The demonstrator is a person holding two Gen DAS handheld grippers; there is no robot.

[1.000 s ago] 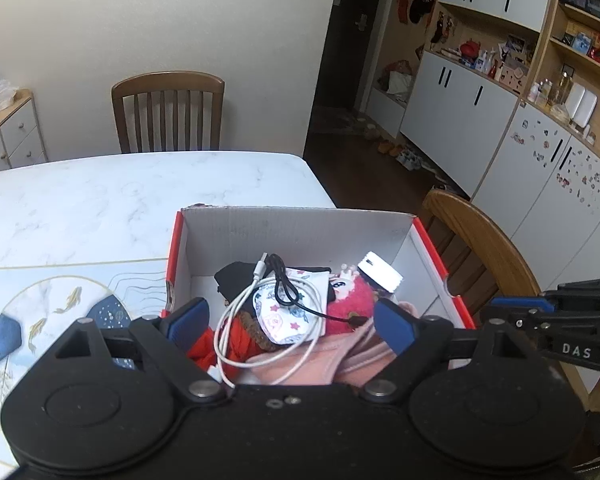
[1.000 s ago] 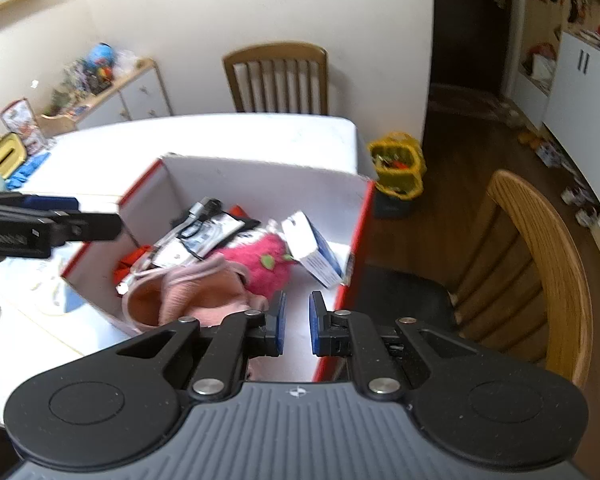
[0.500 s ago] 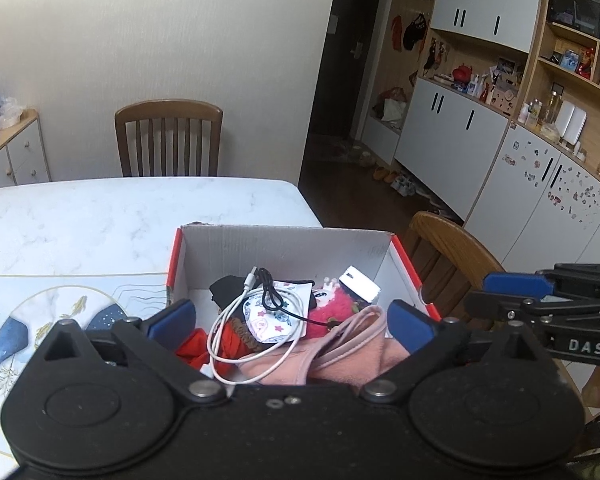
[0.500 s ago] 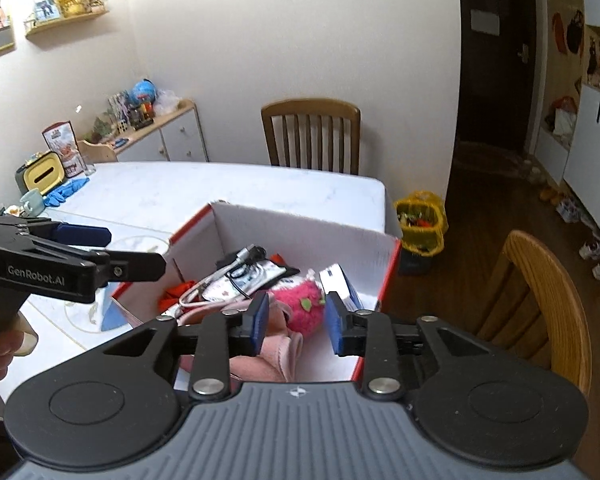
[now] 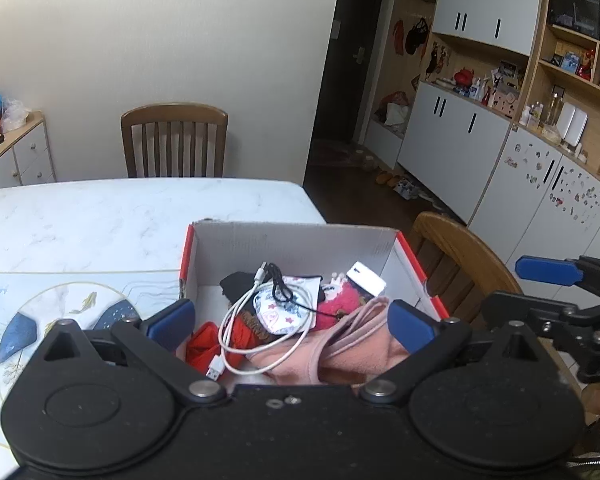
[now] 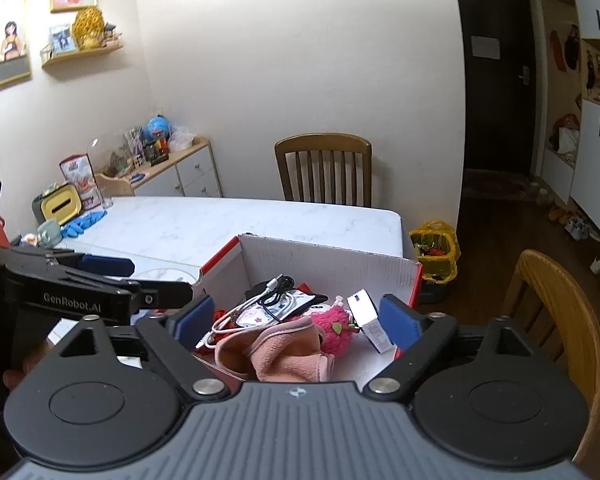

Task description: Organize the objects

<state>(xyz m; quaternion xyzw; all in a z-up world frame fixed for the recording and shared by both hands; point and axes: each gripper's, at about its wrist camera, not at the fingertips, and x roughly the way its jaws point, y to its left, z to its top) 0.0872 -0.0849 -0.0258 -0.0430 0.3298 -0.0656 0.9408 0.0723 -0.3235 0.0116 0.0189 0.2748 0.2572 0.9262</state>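
1. Left gripper (image 5: pixel 292 322): jaws spread wide, nothing between the blue pads (image 5: pixel 172 320). It hangs above the near edge of the box.
2. Right gripper (image 6: pixel 296 318): jaws opening, already wide, gripping nothing. The pink cloth (image 6: pixel 276 350) lies below the gap, not touched.
3. Cardboard box (image 5: pixel 292 240), red outside and white inside, sits at the table's corner, at 12 o'clock from both grippers.
4. Contents, left wrist view: white USB cable (image 5: pixel 236 312) looped at centre, black cable (image 5: pixel 278 286) across it, and a patterned face mask (image 5: pixel 280 312) under both. Red fabric (image 5: pixel 204 344) sits at 8 o'clock, a pink plush toy (image 5: pixel 338 300) at 2 o'clock, and a small white carton (image 5: pixel 366 278) leans on the right wall.
5. Carton (image 6: pixel 370 320) shows a printed label in the right wrist view; text too small to read.
6. Readable writing: "GenRobot.AI" (image 6: pixel 72 307) on the left gripper's side, seen from the right wrist at 9 o'clock.
7. Marble-look table (image 5: pixel 120 216) carries a placemat with fish print (image 5: pixel 60 308) at 9 o'clock of the box.
8. Wooden chair (image 5: pixel 460 256) is just beside the box at 3 o'clock.
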